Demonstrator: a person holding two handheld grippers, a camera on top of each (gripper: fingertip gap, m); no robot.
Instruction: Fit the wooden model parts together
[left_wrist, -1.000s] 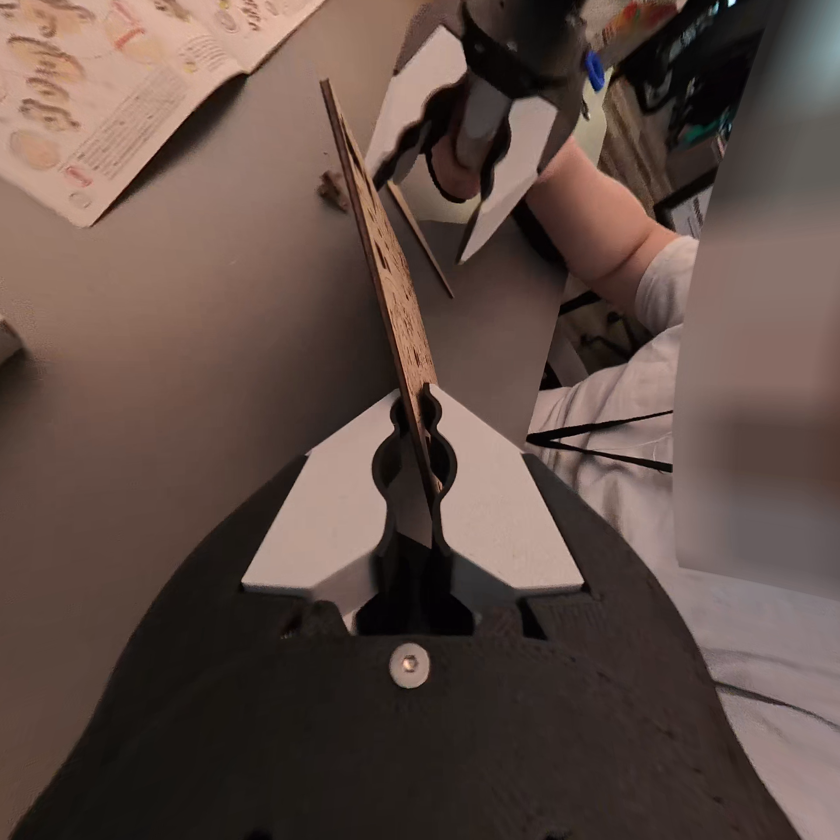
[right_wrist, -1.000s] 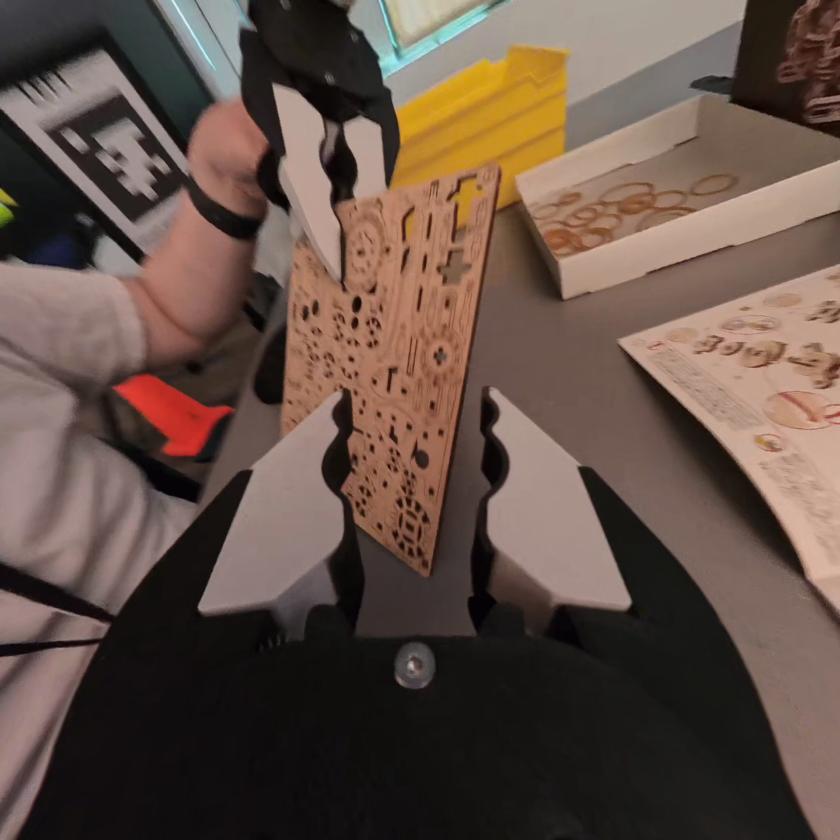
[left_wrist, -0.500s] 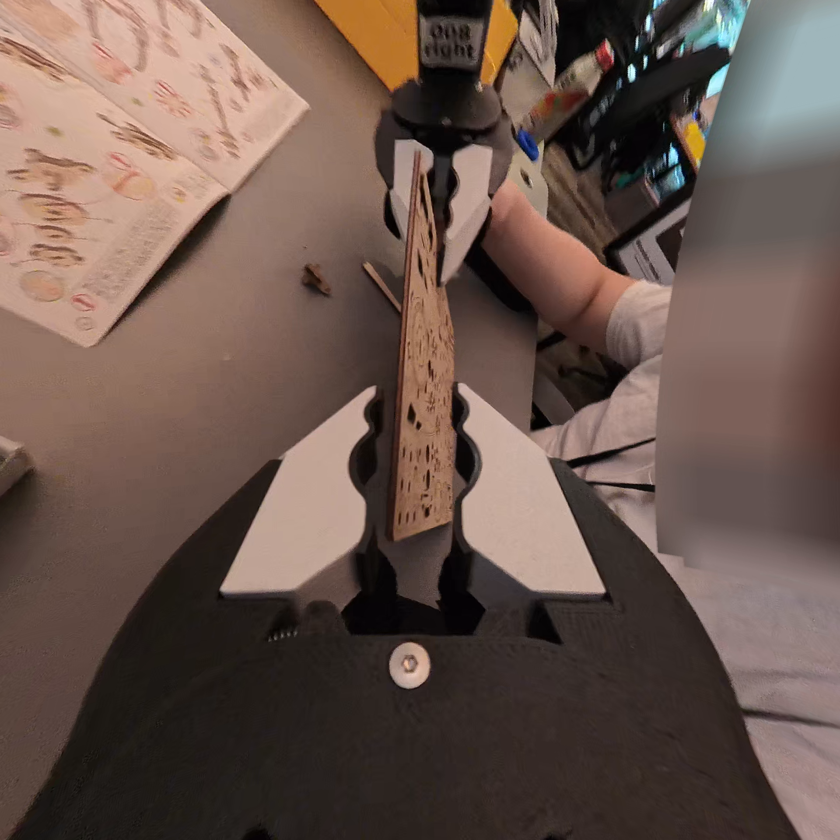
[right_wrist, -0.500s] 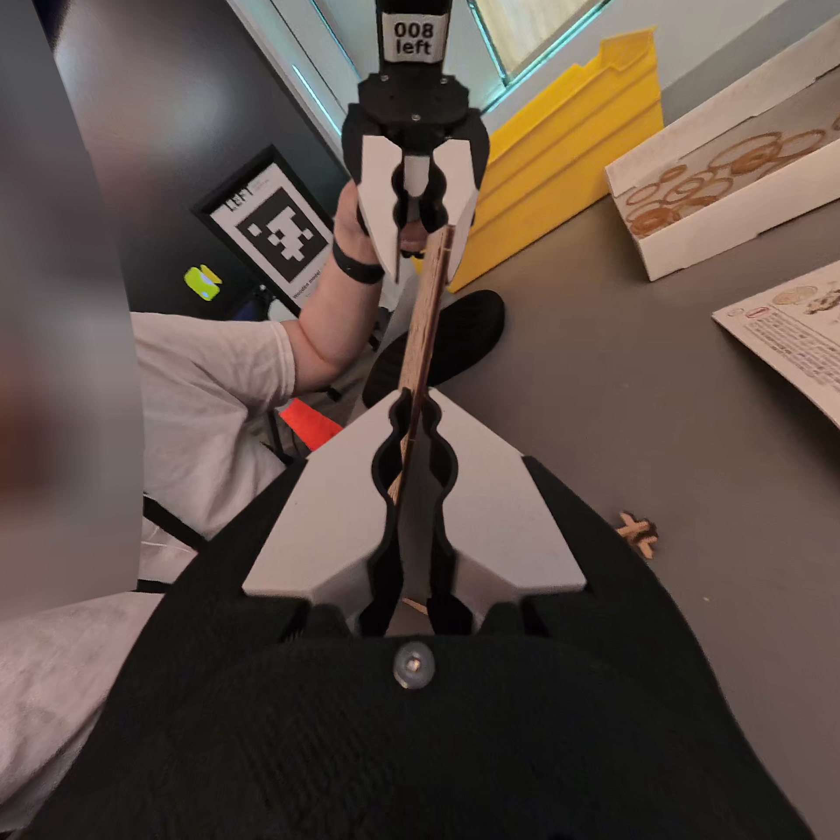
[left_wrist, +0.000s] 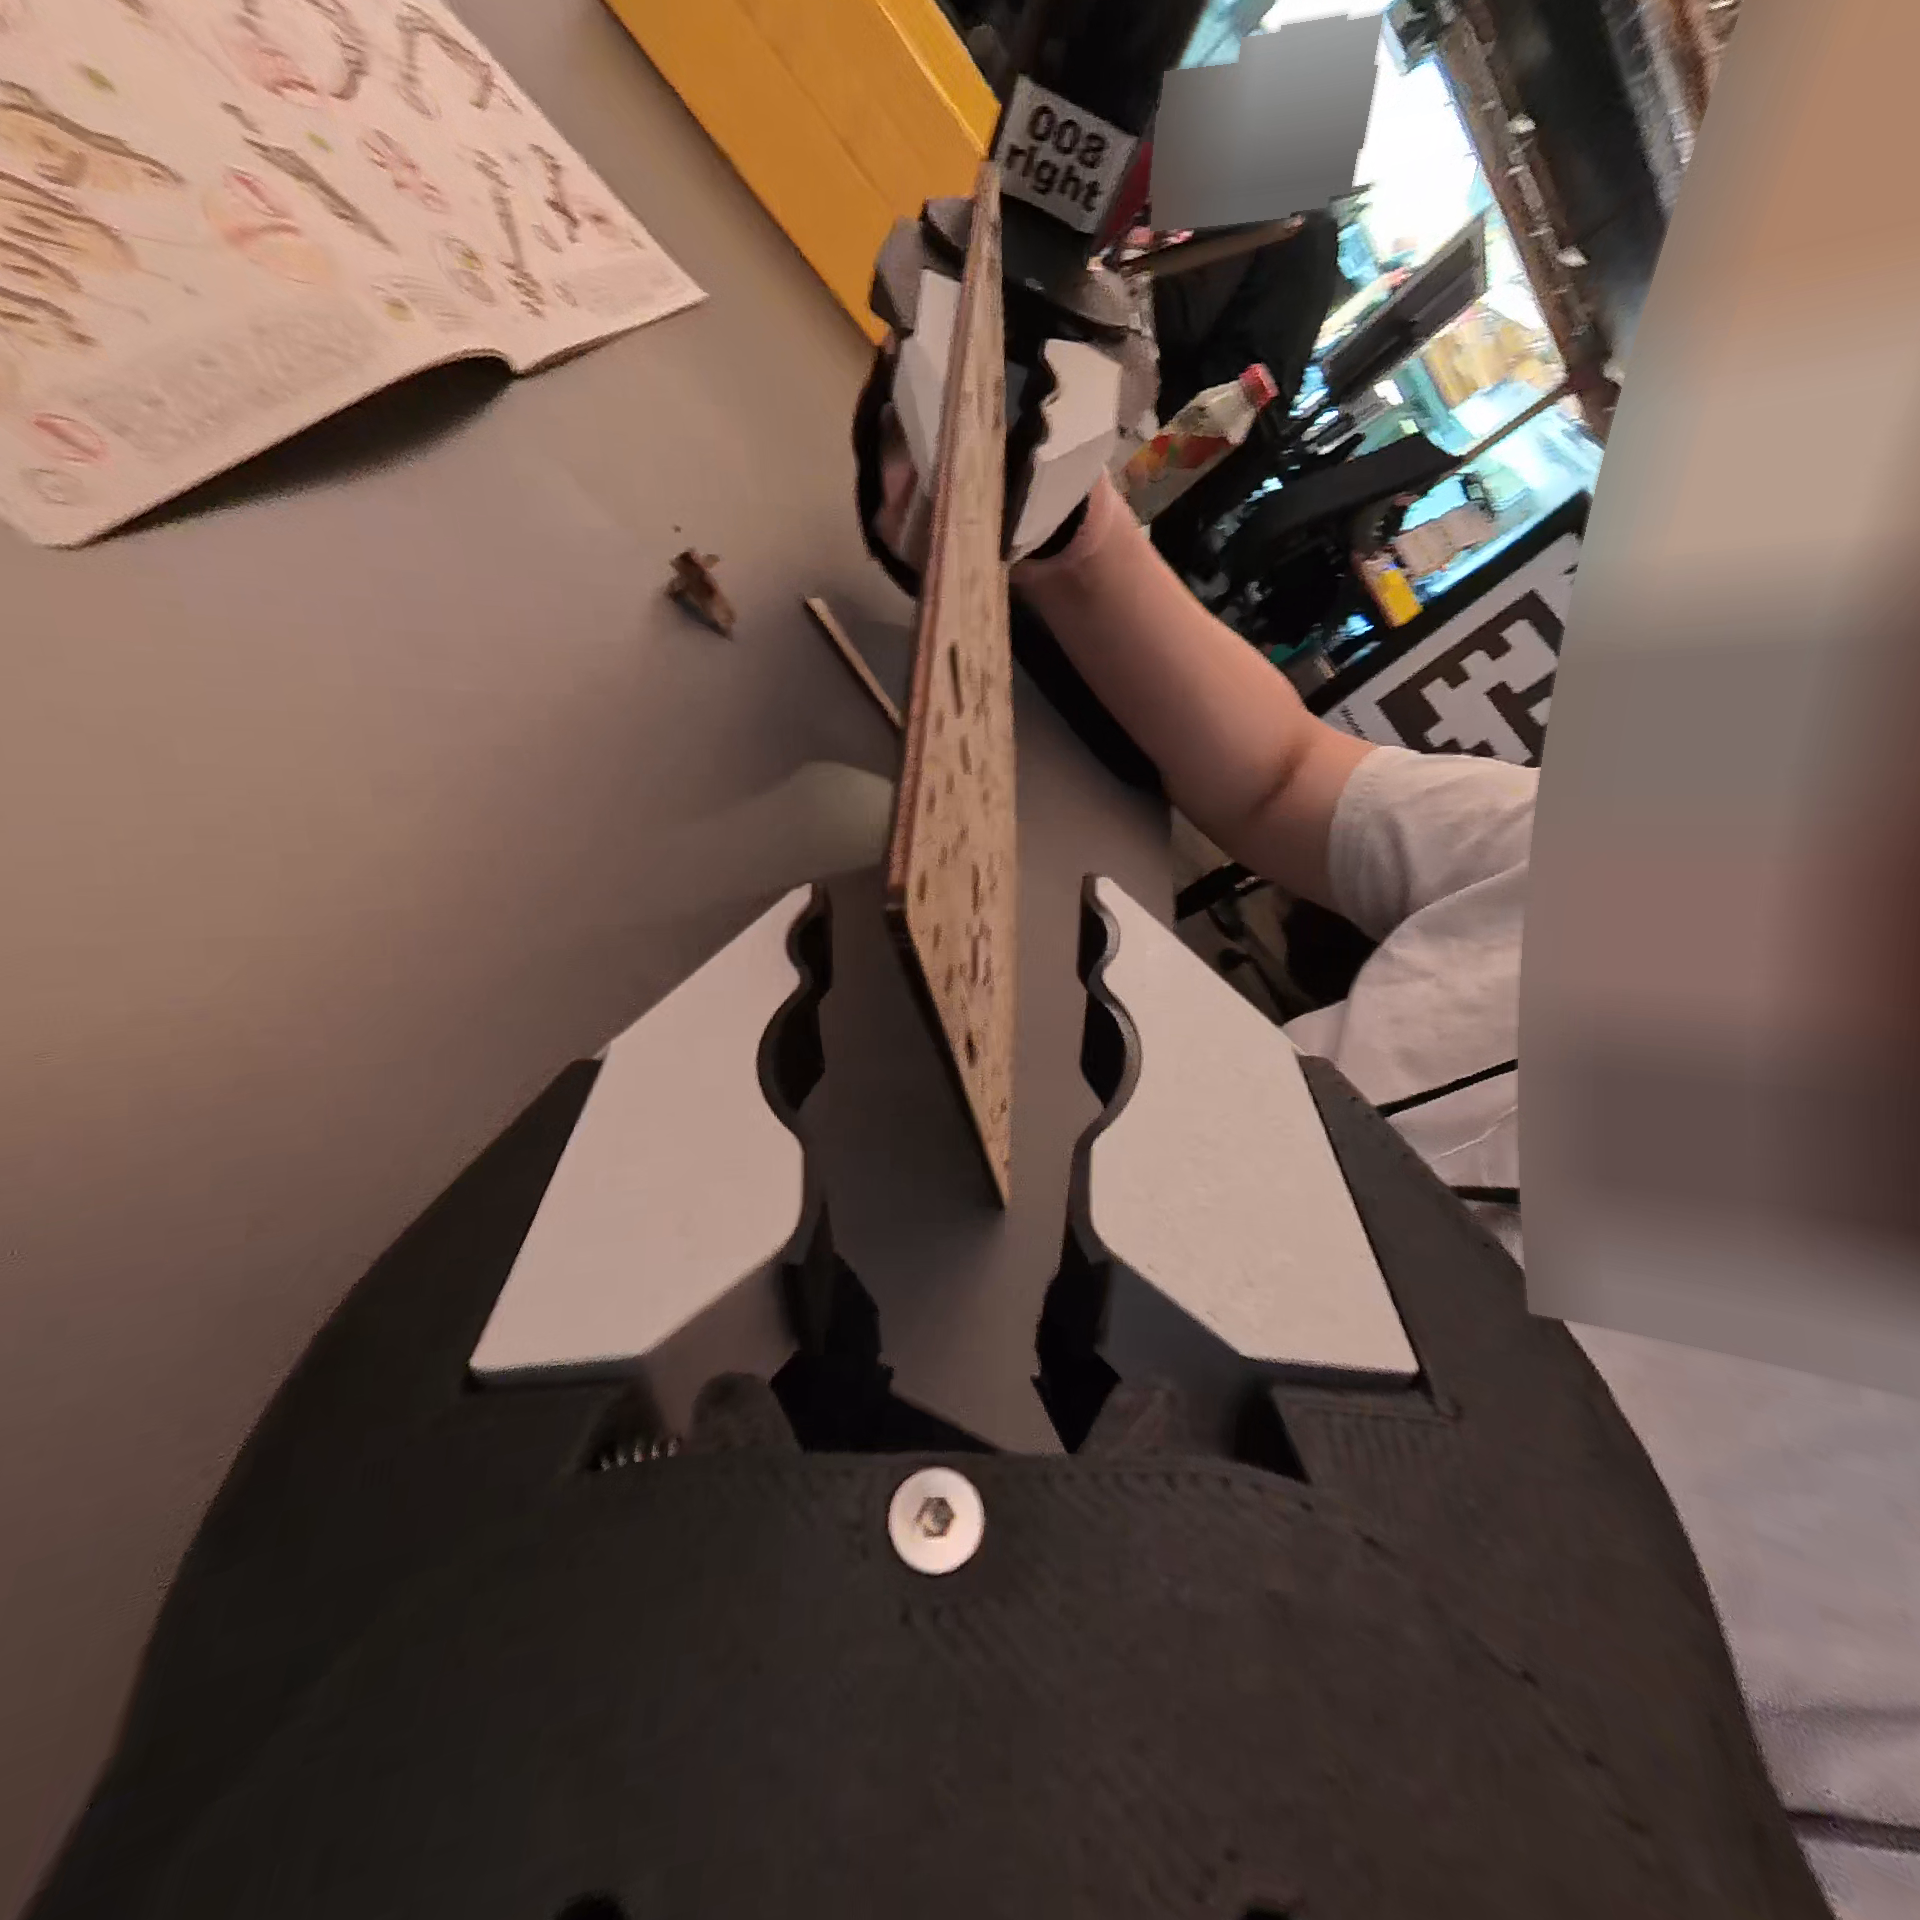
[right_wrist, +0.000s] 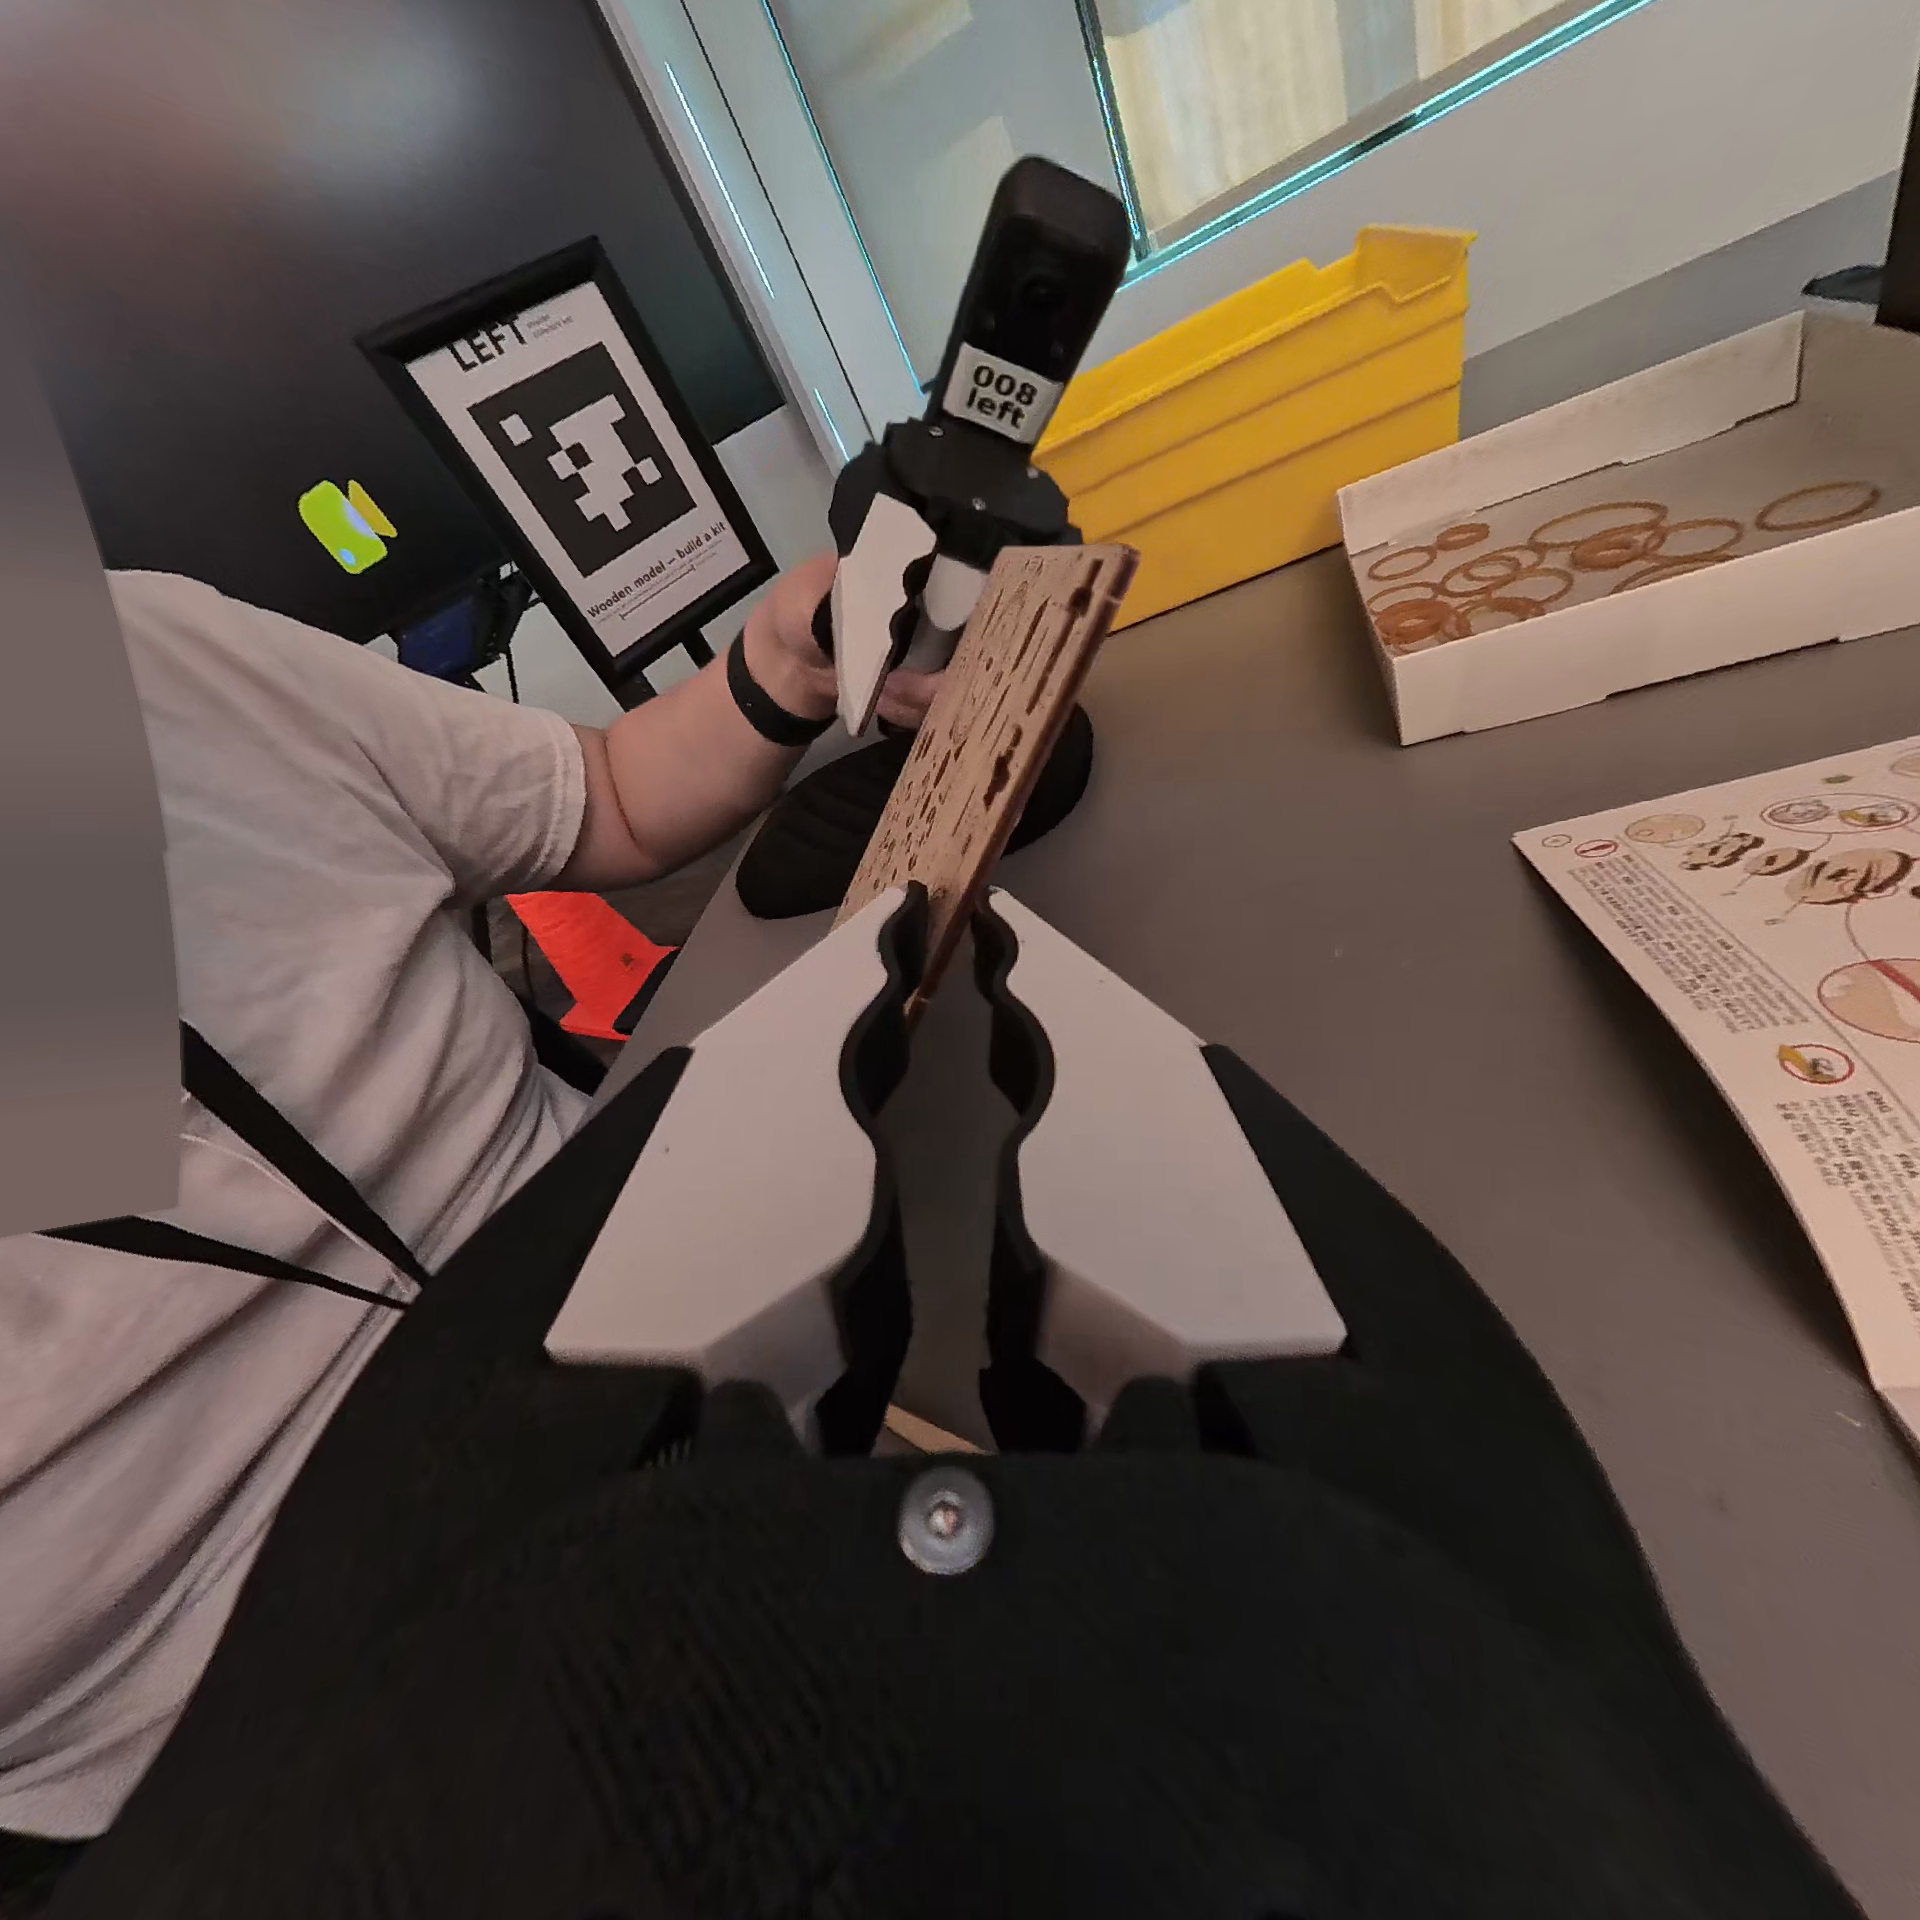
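Note:
A thin laser-cut wooden parts sheet (left_wrist: 961, 748) is held on edge above the grey table (left_wrist: 364, 831). My right gripper (right_wrist: 948, 920) is shut on one end of the sheet (right_wrist: 1003, 717). My left gripper (left_wrist: 951, 904) is open, with a finger on each side of the sheet's other end, and neither touches it. In the left wrist view the right gripper (left_wrist: 977, 488) shows at the far end, clamped on the sheet. In the right wrist view the left gripper (right_wrist: 914, 665) shows beyond the sheet, which hides one of its fingers.
An open instruction booklet (left_wrist: 260, 260) lies on the table and also shows in the right wrist view (right_wrist: 1766, 987). A yellow bin (right_wrist: 1247, 436) and a white box (right_wrist: 1558, 665) of rings stand behind. A small wooden piece (left_wrist: 701, 592) and a thin stick (left_wrist: 852, 665) lie near the table's edge. Left tips to right tips: about 10 centimeters. The small wooden piece (left_wrist: 701, 592) is closer to my right gripper, around 10 centimeters from its tips; the left tips are 15 centimeters off.
One second ago my left gripper was shut on the sheet and my right was open. The right closed on the sheet, then the left opened and now stands wider apart.

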